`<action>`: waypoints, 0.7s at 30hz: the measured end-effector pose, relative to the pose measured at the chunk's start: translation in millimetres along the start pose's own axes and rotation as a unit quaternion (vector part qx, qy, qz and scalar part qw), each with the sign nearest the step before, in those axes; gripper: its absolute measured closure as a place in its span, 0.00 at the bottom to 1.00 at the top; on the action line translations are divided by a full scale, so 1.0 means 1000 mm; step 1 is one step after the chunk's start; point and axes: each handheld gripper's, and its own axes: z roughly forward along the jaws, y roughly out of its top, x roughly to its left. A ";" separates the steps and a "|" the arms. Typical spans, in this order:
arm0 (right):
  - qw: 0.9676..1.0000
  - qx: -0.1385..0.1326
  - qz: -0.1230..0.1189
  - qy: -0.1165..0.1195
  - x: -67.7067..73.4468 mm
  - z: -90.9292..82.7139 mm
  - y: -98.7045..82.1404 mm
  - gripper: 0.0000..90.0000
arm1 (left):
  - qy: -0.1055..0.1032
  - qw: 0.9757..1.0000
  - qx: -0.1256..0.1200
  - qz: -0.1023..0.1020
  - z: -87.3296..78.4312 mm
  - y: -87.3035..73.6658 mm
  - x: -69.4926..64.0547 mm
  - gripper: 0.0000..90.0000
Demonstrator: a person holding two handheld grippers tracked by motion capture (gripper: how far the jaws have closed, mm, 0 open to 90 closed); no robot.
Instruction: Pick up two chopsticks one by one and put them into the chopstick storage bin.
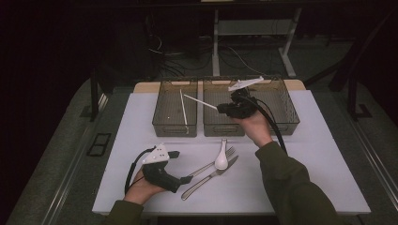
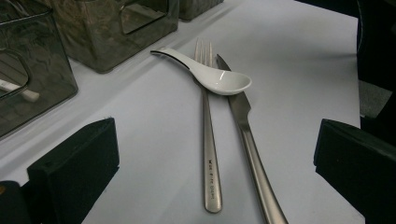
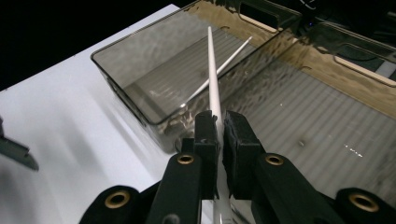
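Your right gripper (image 3: 218,135) has its jaws closed tight on a thin white chopstick (image 3: 213,74), and it holds it in the air above the two smoky plastic bins, with the free tip pointing toward the left bin (image 1: 174,123), at about ten o'clock from your hand. In that bin one other chopstick (image 1: 183,107) already lies along the floor. The first risk is the grip itself: the pads hold the stick near one end only, so the long free part can swing or turn between them if you move fast, and then the tip goes down at a bad angle. The second risk is the wall between the bins. If you lower the stick before it is fully over the left bin, the tip can hit the rim, and the stick can bridge the two bins or fall into the right bin (image 1: 281,123) instead. Also, if you release from high, the light stick can bounce and land across the first one, or jump out onto the white table (image 1: 319,159). Your left gripper (image 2: 210,168) rests low on the table with its jaws wide and nothing between them; the fork (image 2: 208,140), the knife (image 2: 250,149) and the white soup spoon (image 2: 212,77) lie just at twelve o'clock from it. The spoon lies across the fork and the knife, so a small push from this hand can scatter all three.
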 end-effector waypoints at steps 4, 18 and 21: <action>1.000 0.007 0.004 0.000 0.003 0.018 0.009 0.93 | 0.000 1.000 0.002 0.003 0.000 0.000 0.000 0.00; 0.999 0.050 0.016 -0.010 0.009 0.074 0.031 0.93 | -0.003 1.000 -0.002 0.008 -0.001 0.001 0.001 0.00; 0.998 0.058 0.021 -0.011 0.011 0.085 0.034 0.93 | -0.004 1.000 -0.002 0.006 -0.001 0.001 0.001 0.00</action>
